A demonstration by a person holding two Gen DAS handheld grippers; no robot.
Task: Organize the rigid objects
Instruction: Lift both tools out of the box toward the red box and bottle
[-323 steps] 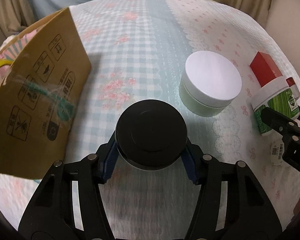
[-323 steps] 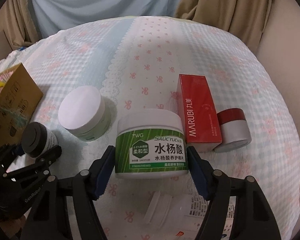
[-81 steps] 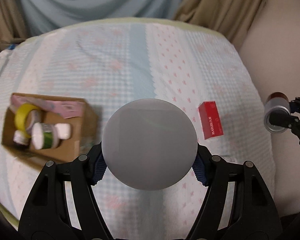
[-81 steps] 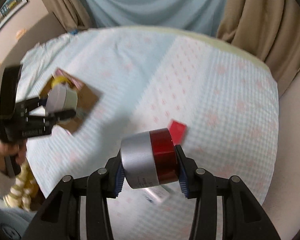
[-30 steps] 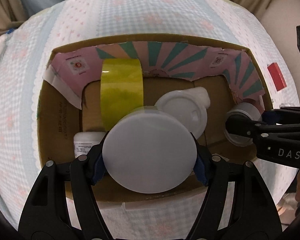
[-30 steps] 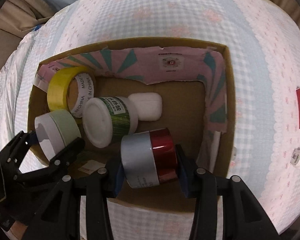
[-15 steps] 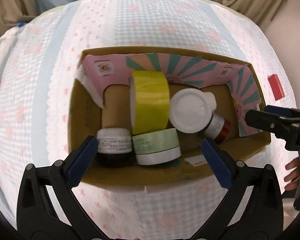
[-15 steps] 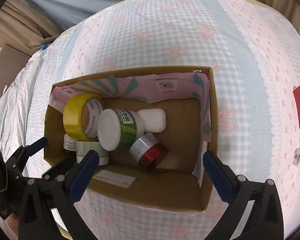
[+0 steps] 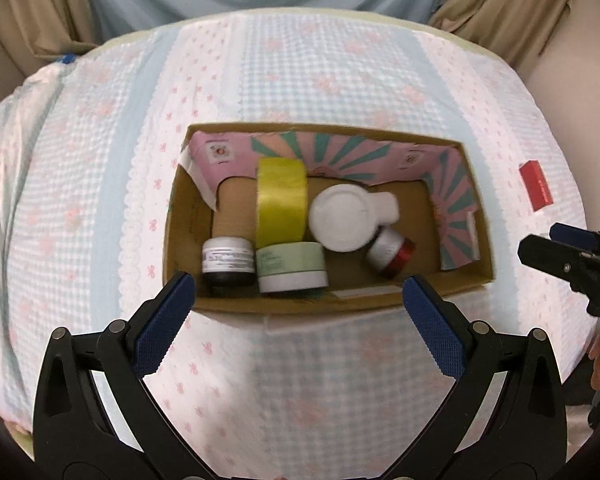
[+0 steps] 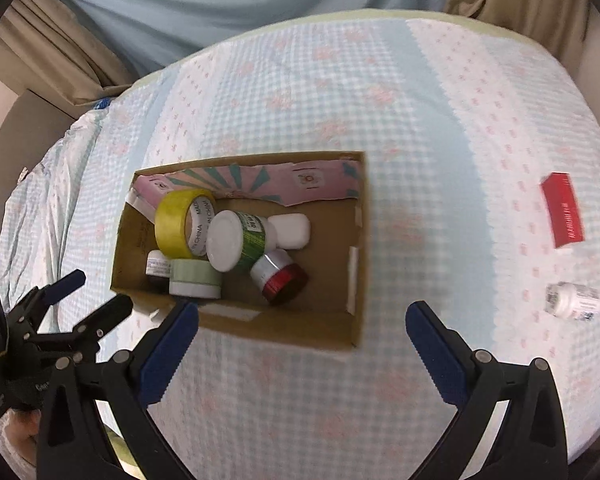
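Box (image 9: 384, 305) at centre held tape (image 9: 282, 205), green jar (image 9: 291, 267), black jar (image 9: 228, 265), white-lidded jar (image 9: 342, 223), red-capped jar (image 9: 392, 253); red carton (image 10: 562, 210) at 3 o'clock, bottle (image 10: 573, 301) below it; left gripper (image 9: 299, 312) and right gripper (image 10: 302, 336) gaped wide, empty

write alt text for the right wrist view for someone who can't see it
An open cardboard box on a checked bedspread holds a yellow tape roll, jars and a white case, seen past the empty right gripper, its jaws wide apart. A red box and a small white bottle lie outside to the right; the left gripper, open, is at the lower left.
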